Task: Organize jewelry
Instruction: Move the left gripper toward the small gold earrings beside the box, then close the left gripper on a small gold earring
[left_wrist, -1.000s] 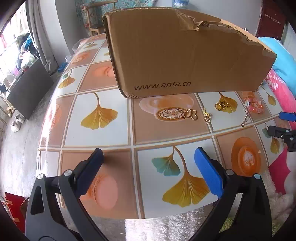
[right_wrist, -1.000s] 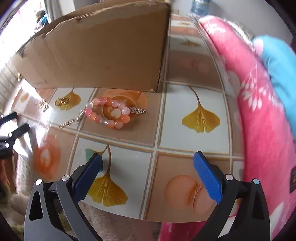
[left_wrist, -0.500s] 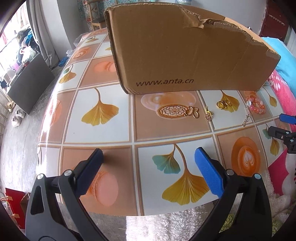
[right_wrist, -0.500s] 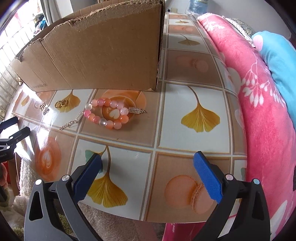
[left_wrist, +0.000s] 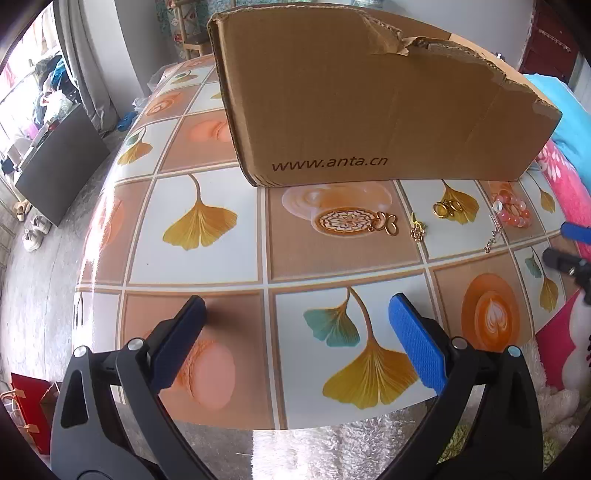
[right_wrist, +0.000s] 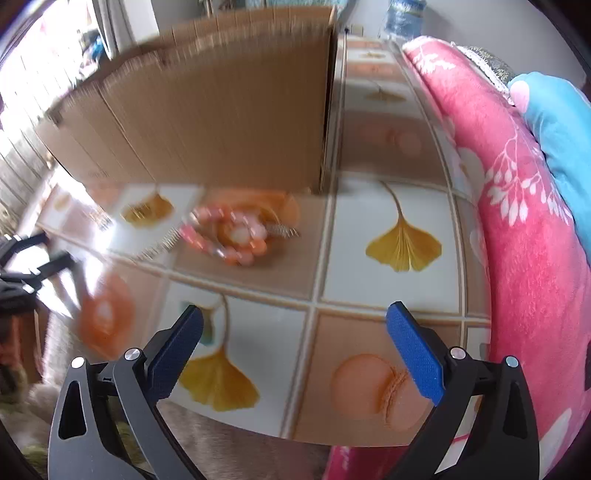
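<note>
My left tongs (left_wrist: 295, 325) wide open, empty, over near table (left_wrist: 207, 266) edge; pendant (left_wrist: 386, 224), charm (left_wrist: 417, 230), rings (left_wrist: 447, 208) ahead to right, before box (left_wrist: 369, 110); my right tongs (right_wrist: 295, 332) wide open, empty; bead bracelet (right_wrist: 229, 236) ahead-left, blurred, chain (right_wrist: 159, 247) beside it.

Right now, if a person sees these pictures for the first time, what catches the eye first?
The big torn cardboard box dominates, standing at the back of the ginkgo-patterned table. In front of it lies a row of small jewelry: a gold pendant, gold rings and a pink bead bracelet. Both hand-held grippers, left and right, hang open over the near edge.
</note>
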